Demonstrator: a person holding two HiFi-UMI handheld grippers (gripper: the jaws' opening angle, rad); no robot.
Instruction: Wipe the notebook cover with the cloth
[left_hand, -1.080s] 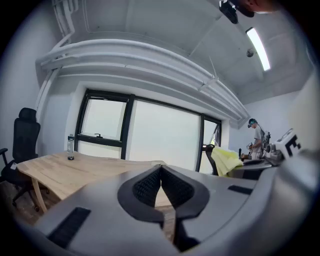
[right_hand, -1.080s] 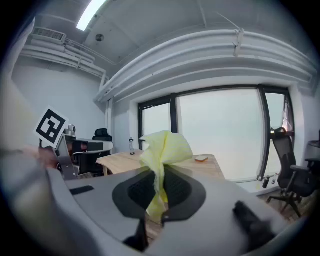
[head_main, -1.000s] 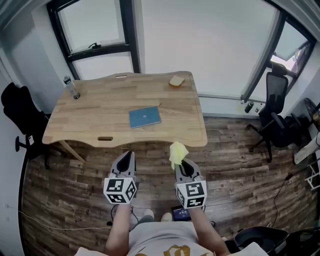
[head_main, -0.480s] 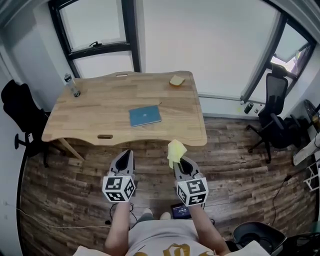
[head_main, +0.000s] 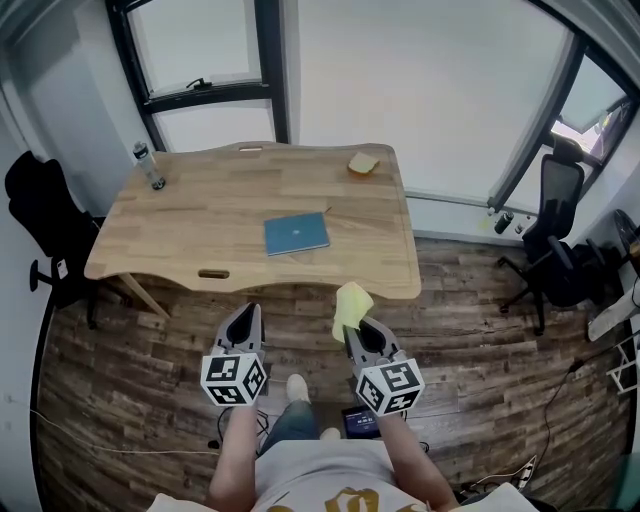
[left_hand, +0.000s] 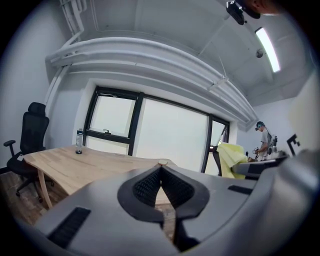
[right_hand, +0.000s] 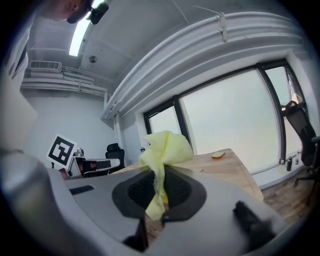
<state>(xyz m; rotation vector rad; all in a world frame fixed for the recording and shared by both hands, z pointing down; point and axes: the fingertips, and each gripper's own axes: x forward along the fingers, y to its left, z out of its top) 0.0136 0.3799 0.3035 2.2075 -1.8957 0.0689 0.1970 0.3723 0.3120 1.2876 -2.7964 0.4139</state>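
In the head view, the blue notebook (head_main: 296, 233) lies flat near the middle of the wooden table (head_main: 190, 225), in the upper half of the frame. Both grippers hang over the plank floor (head_main: 480, 330) below the table's near edge, well apart from the notebook. The right gripper (head_main: 352, 325), at lower centre-right, is clamped on a yellow cloth (head_main: 350, 305) that bunches up above its jaws. The left gripper (head_main: 251, 310), at lower centre-left, has its jaws pressed together with nothing between them. A bottle (head_main: 147, 165) stands at the table's upper left corner, and a small tan object (head_main: 362, 162) lies near its upper right edge.
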